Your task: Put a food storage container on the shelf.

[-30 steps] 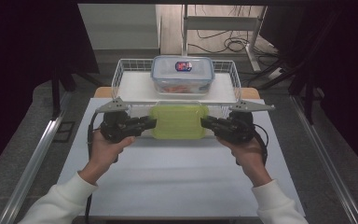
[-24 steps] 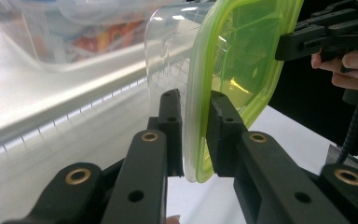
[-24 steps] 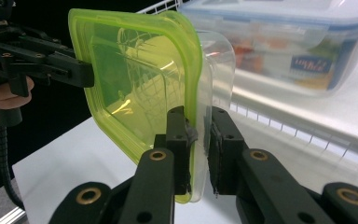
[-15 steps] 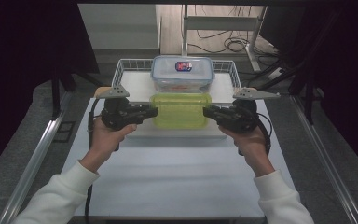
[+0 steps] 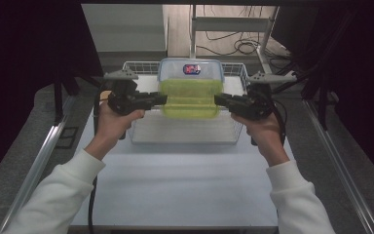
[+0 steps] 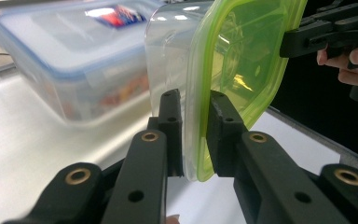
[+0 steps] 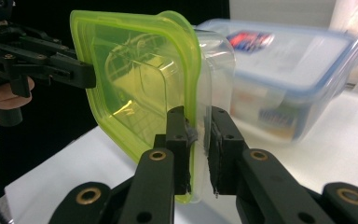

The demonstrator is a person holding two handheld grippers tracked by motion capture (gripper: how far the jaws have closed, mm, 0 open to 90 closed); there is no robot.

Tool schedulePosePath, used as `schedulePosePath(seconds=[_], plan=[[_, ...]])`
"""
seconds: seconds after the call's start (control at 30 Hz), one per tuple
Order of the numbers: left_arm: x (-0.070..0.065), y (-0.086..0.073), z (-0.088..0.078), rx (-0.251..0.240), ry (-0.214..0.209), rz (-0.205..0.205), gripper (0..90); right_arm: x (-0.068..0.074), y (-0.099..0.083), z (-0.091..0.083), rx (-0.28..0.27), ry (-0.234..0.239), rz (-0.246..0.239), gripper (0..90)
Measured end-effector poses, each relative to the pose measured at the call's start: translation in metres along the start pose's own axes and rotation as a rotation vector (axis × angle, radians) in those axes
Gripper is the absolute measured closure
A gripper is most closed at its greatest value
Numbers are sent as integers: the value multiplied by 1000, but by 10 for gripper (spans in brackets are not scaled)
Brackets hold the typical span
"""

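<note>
Both tongs, left (image 5: 160, 99) and right (image 5: 220, 100), clamp the green-lidded container (image 5: 191, 97) mid-carry above the wire basket (image 5: 185, 132); next: level lowering beside the blue-lidded box (image 5: 191, 69).

Lab recording booth: black curtains (image 5: 24, 73), floor cables (image 5: 233, 46), aluminium-framed table (image 5: 175, 185).

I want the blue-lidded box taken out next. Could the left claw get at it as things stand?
Probably not yet: the left claw is shut on the green-lidded container, which hangs in front of the blue-lidded box.
</note>
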State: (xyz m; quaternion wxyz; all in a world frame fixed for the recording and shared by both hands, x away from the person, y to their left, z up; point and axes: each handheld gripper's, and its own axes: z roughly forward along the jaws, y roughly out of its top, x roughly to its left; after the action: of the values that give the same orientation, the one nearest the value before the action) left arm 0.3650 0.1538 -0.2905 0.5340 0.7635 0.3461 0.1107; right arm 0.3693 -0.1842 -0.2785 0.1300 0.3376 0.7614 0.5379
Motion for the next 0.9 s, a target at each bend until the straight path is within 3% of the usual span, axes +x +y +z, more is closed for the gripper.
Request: schedulePosePath(seconds=[0.23,0.5,0.63,0.8,0.9], plan=[[23,34,6,-4,2,-29,777,-19,47,12,-1,8,13,796],[49,67,20,18,3,-66,776,-44,69,28,8,14,71,797],[54,70,24,12,9,-78,776,-54,74,36,19,15,95,797],[63,71,34,40,16,-99,773,-62,73,45,39,15,117,796],[67,71,39,47,2,-113,761,-68,73,48,54,19,137,793]])
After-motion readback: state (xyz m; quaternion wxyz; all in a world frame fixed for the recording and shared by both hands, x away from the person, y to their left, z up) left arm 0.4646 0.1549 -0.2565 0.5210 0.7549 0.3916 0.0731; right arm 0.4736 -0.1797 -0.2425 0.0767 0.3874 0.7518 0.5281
